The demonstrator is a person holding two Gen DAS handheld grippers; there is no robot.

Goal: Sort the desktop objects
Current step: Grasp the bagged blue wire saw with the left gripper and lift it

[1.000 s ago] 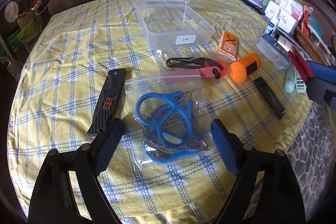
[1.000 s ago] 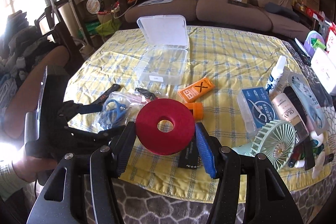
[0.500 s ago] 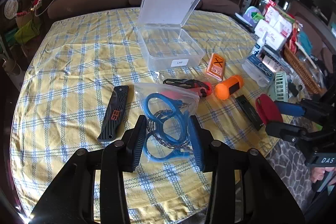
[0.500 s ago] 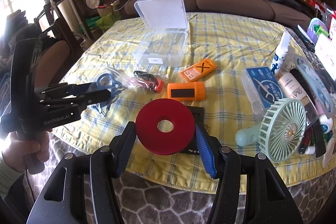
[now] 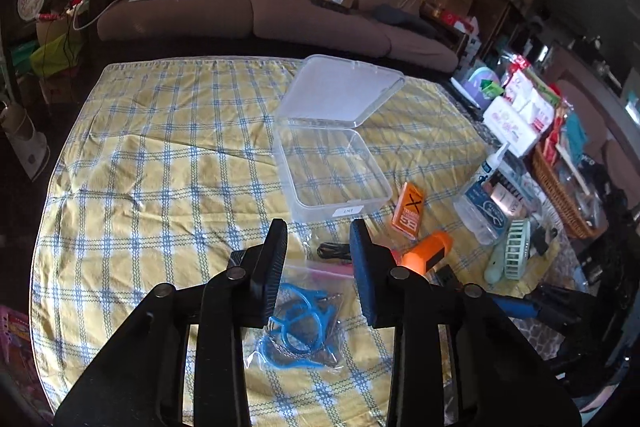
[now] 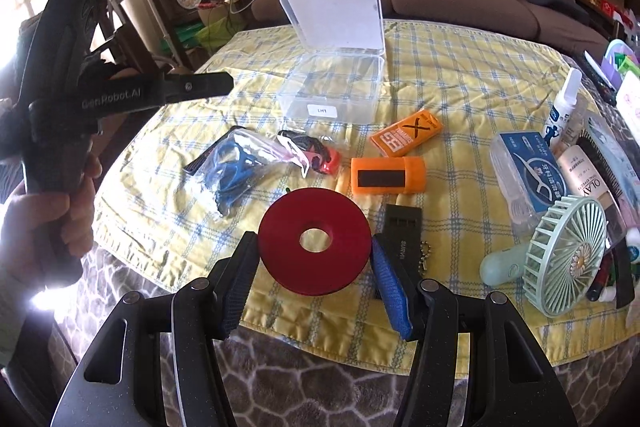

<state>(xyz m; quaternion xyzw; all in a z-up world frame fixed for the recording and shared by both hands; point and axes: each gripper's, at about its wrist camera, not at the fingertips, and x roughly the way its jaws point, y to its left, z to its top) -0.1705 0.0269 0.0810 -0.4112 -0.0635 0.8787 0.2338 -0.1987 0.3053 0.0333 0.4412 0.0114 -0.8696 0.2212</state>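
My right gripper (image 6: 314, 259) is shut on a red ring-shaped disc (image 6: 292, 247) and holds it above the table's near edge. My left gripper (image 5: 318, 259) is open and empty, raised above a clear bag with a blue-handled wire saw (image 5: 298, 327), which also shows in the right wrist view (image 6: 232, 167). The clear plastic box (image 5: 332, 167) stands open further back, lid up; it also shows in the right wrist view (image 6: 332, 87). The black folding knife is hidden behind my left finger.
On the yellow checked cloth (image 5: 160, 167) lie an orange flat pack (image 6: 406, 133), an orange cylinder (image 6: 388, 175), a red-and-black tool (image 6: 316, 153) and a black whistle (image 6: 402, 227). A green fan (image 6: 560, 259), bottles and boxes crowd the right side.
My left gripper narrowed over the bag, then rose and tilted up without it; the bag stays on the cloth. My right gripper keeps the red disc and has drawn back a little.
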